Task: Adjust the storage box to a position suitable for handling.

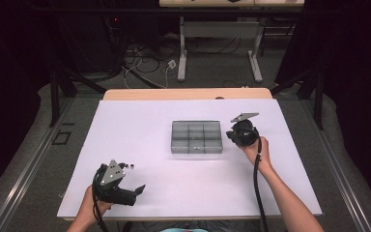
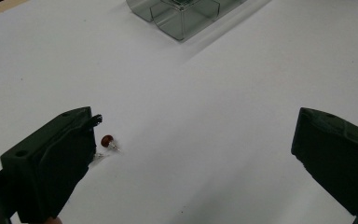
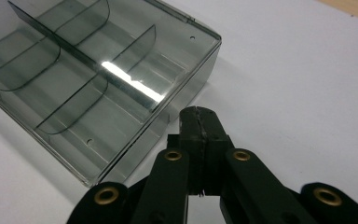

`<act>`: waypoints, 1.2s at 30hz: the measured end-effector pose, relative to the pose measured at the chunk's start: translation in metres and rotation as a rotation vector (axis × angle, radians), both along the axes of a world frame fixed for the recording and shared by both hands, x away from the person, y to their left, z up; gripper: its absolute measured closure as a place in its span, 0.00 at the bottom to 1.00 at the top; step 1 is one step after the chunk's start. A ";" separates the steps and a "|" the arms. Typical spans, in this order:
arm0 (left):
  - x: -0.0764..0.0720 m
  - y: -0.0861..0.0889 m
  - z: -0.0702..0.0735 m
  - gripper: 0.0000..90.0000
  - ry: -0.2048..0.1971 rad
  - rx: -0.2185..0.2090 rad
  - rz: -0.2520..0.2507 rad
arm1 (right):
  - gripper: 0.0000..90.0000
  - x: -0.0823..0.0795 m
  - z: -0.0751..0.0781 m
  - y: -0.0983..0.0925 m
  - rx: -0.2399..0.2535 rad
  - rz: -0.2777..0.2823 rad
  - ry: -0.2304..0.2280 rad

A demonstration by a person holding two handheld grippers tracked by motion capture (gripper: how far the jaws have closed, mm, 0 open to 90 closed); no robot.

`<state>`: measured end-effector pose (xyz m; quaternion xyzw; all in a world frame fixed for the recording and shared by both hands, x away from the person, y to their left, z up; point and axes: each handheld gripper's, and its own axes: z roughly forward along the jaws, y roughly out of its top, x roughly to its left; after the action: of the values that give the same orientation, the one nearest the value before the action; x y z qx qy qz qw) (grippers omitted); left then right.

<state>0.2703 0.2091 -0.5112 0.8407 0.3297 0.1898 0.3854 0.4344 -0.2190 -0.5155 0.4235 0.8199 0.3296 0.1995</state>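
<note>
Box (image 3: 98,88) sits just beside shut right jaws — untouched.

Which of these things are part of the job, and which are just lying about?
Part of the job:
- grey compartment box
- small parts on the white sheet
- right tool, shut beside the box
- left tool, open by the small parts

Lying about:
- cables on the floor
- table legs behind

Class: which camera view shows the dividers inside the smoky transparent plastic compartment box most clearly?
The right gripper view: the smoky transparent plastic compartment box lies close, its curved dividers distinct. The high view shows the whole box small, as a grid of compartments. The left gripper view catches a corner at its top edge.
</note>
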 end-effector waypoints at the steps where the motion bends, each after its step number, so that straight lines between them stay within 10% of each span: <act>1: 0.000 0.000 0.000 0.00 0.000 0.000 0.000 | 1.00 0.000 0.000 0.000 0.000 0.000 0.000; 16: 0.000 0.000 0.000 0.00 -0.001 -0.001 -0.001 | 1.00 0.004 -0.014 0.014 -0.031 0.024 0.072; 36: 0.001 -0.001 -0.001 0.00 -0.005 -0.005 0.002 | 1.00 0.004 -0.016 0.036 -0.030 0.033 0.029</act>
<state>0.2710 0.2084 -0.5119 0.8389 0.3301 0.1916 0.3881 0.4385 -0.1835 -0.5320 0.4117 0.8343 0.3145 0.1885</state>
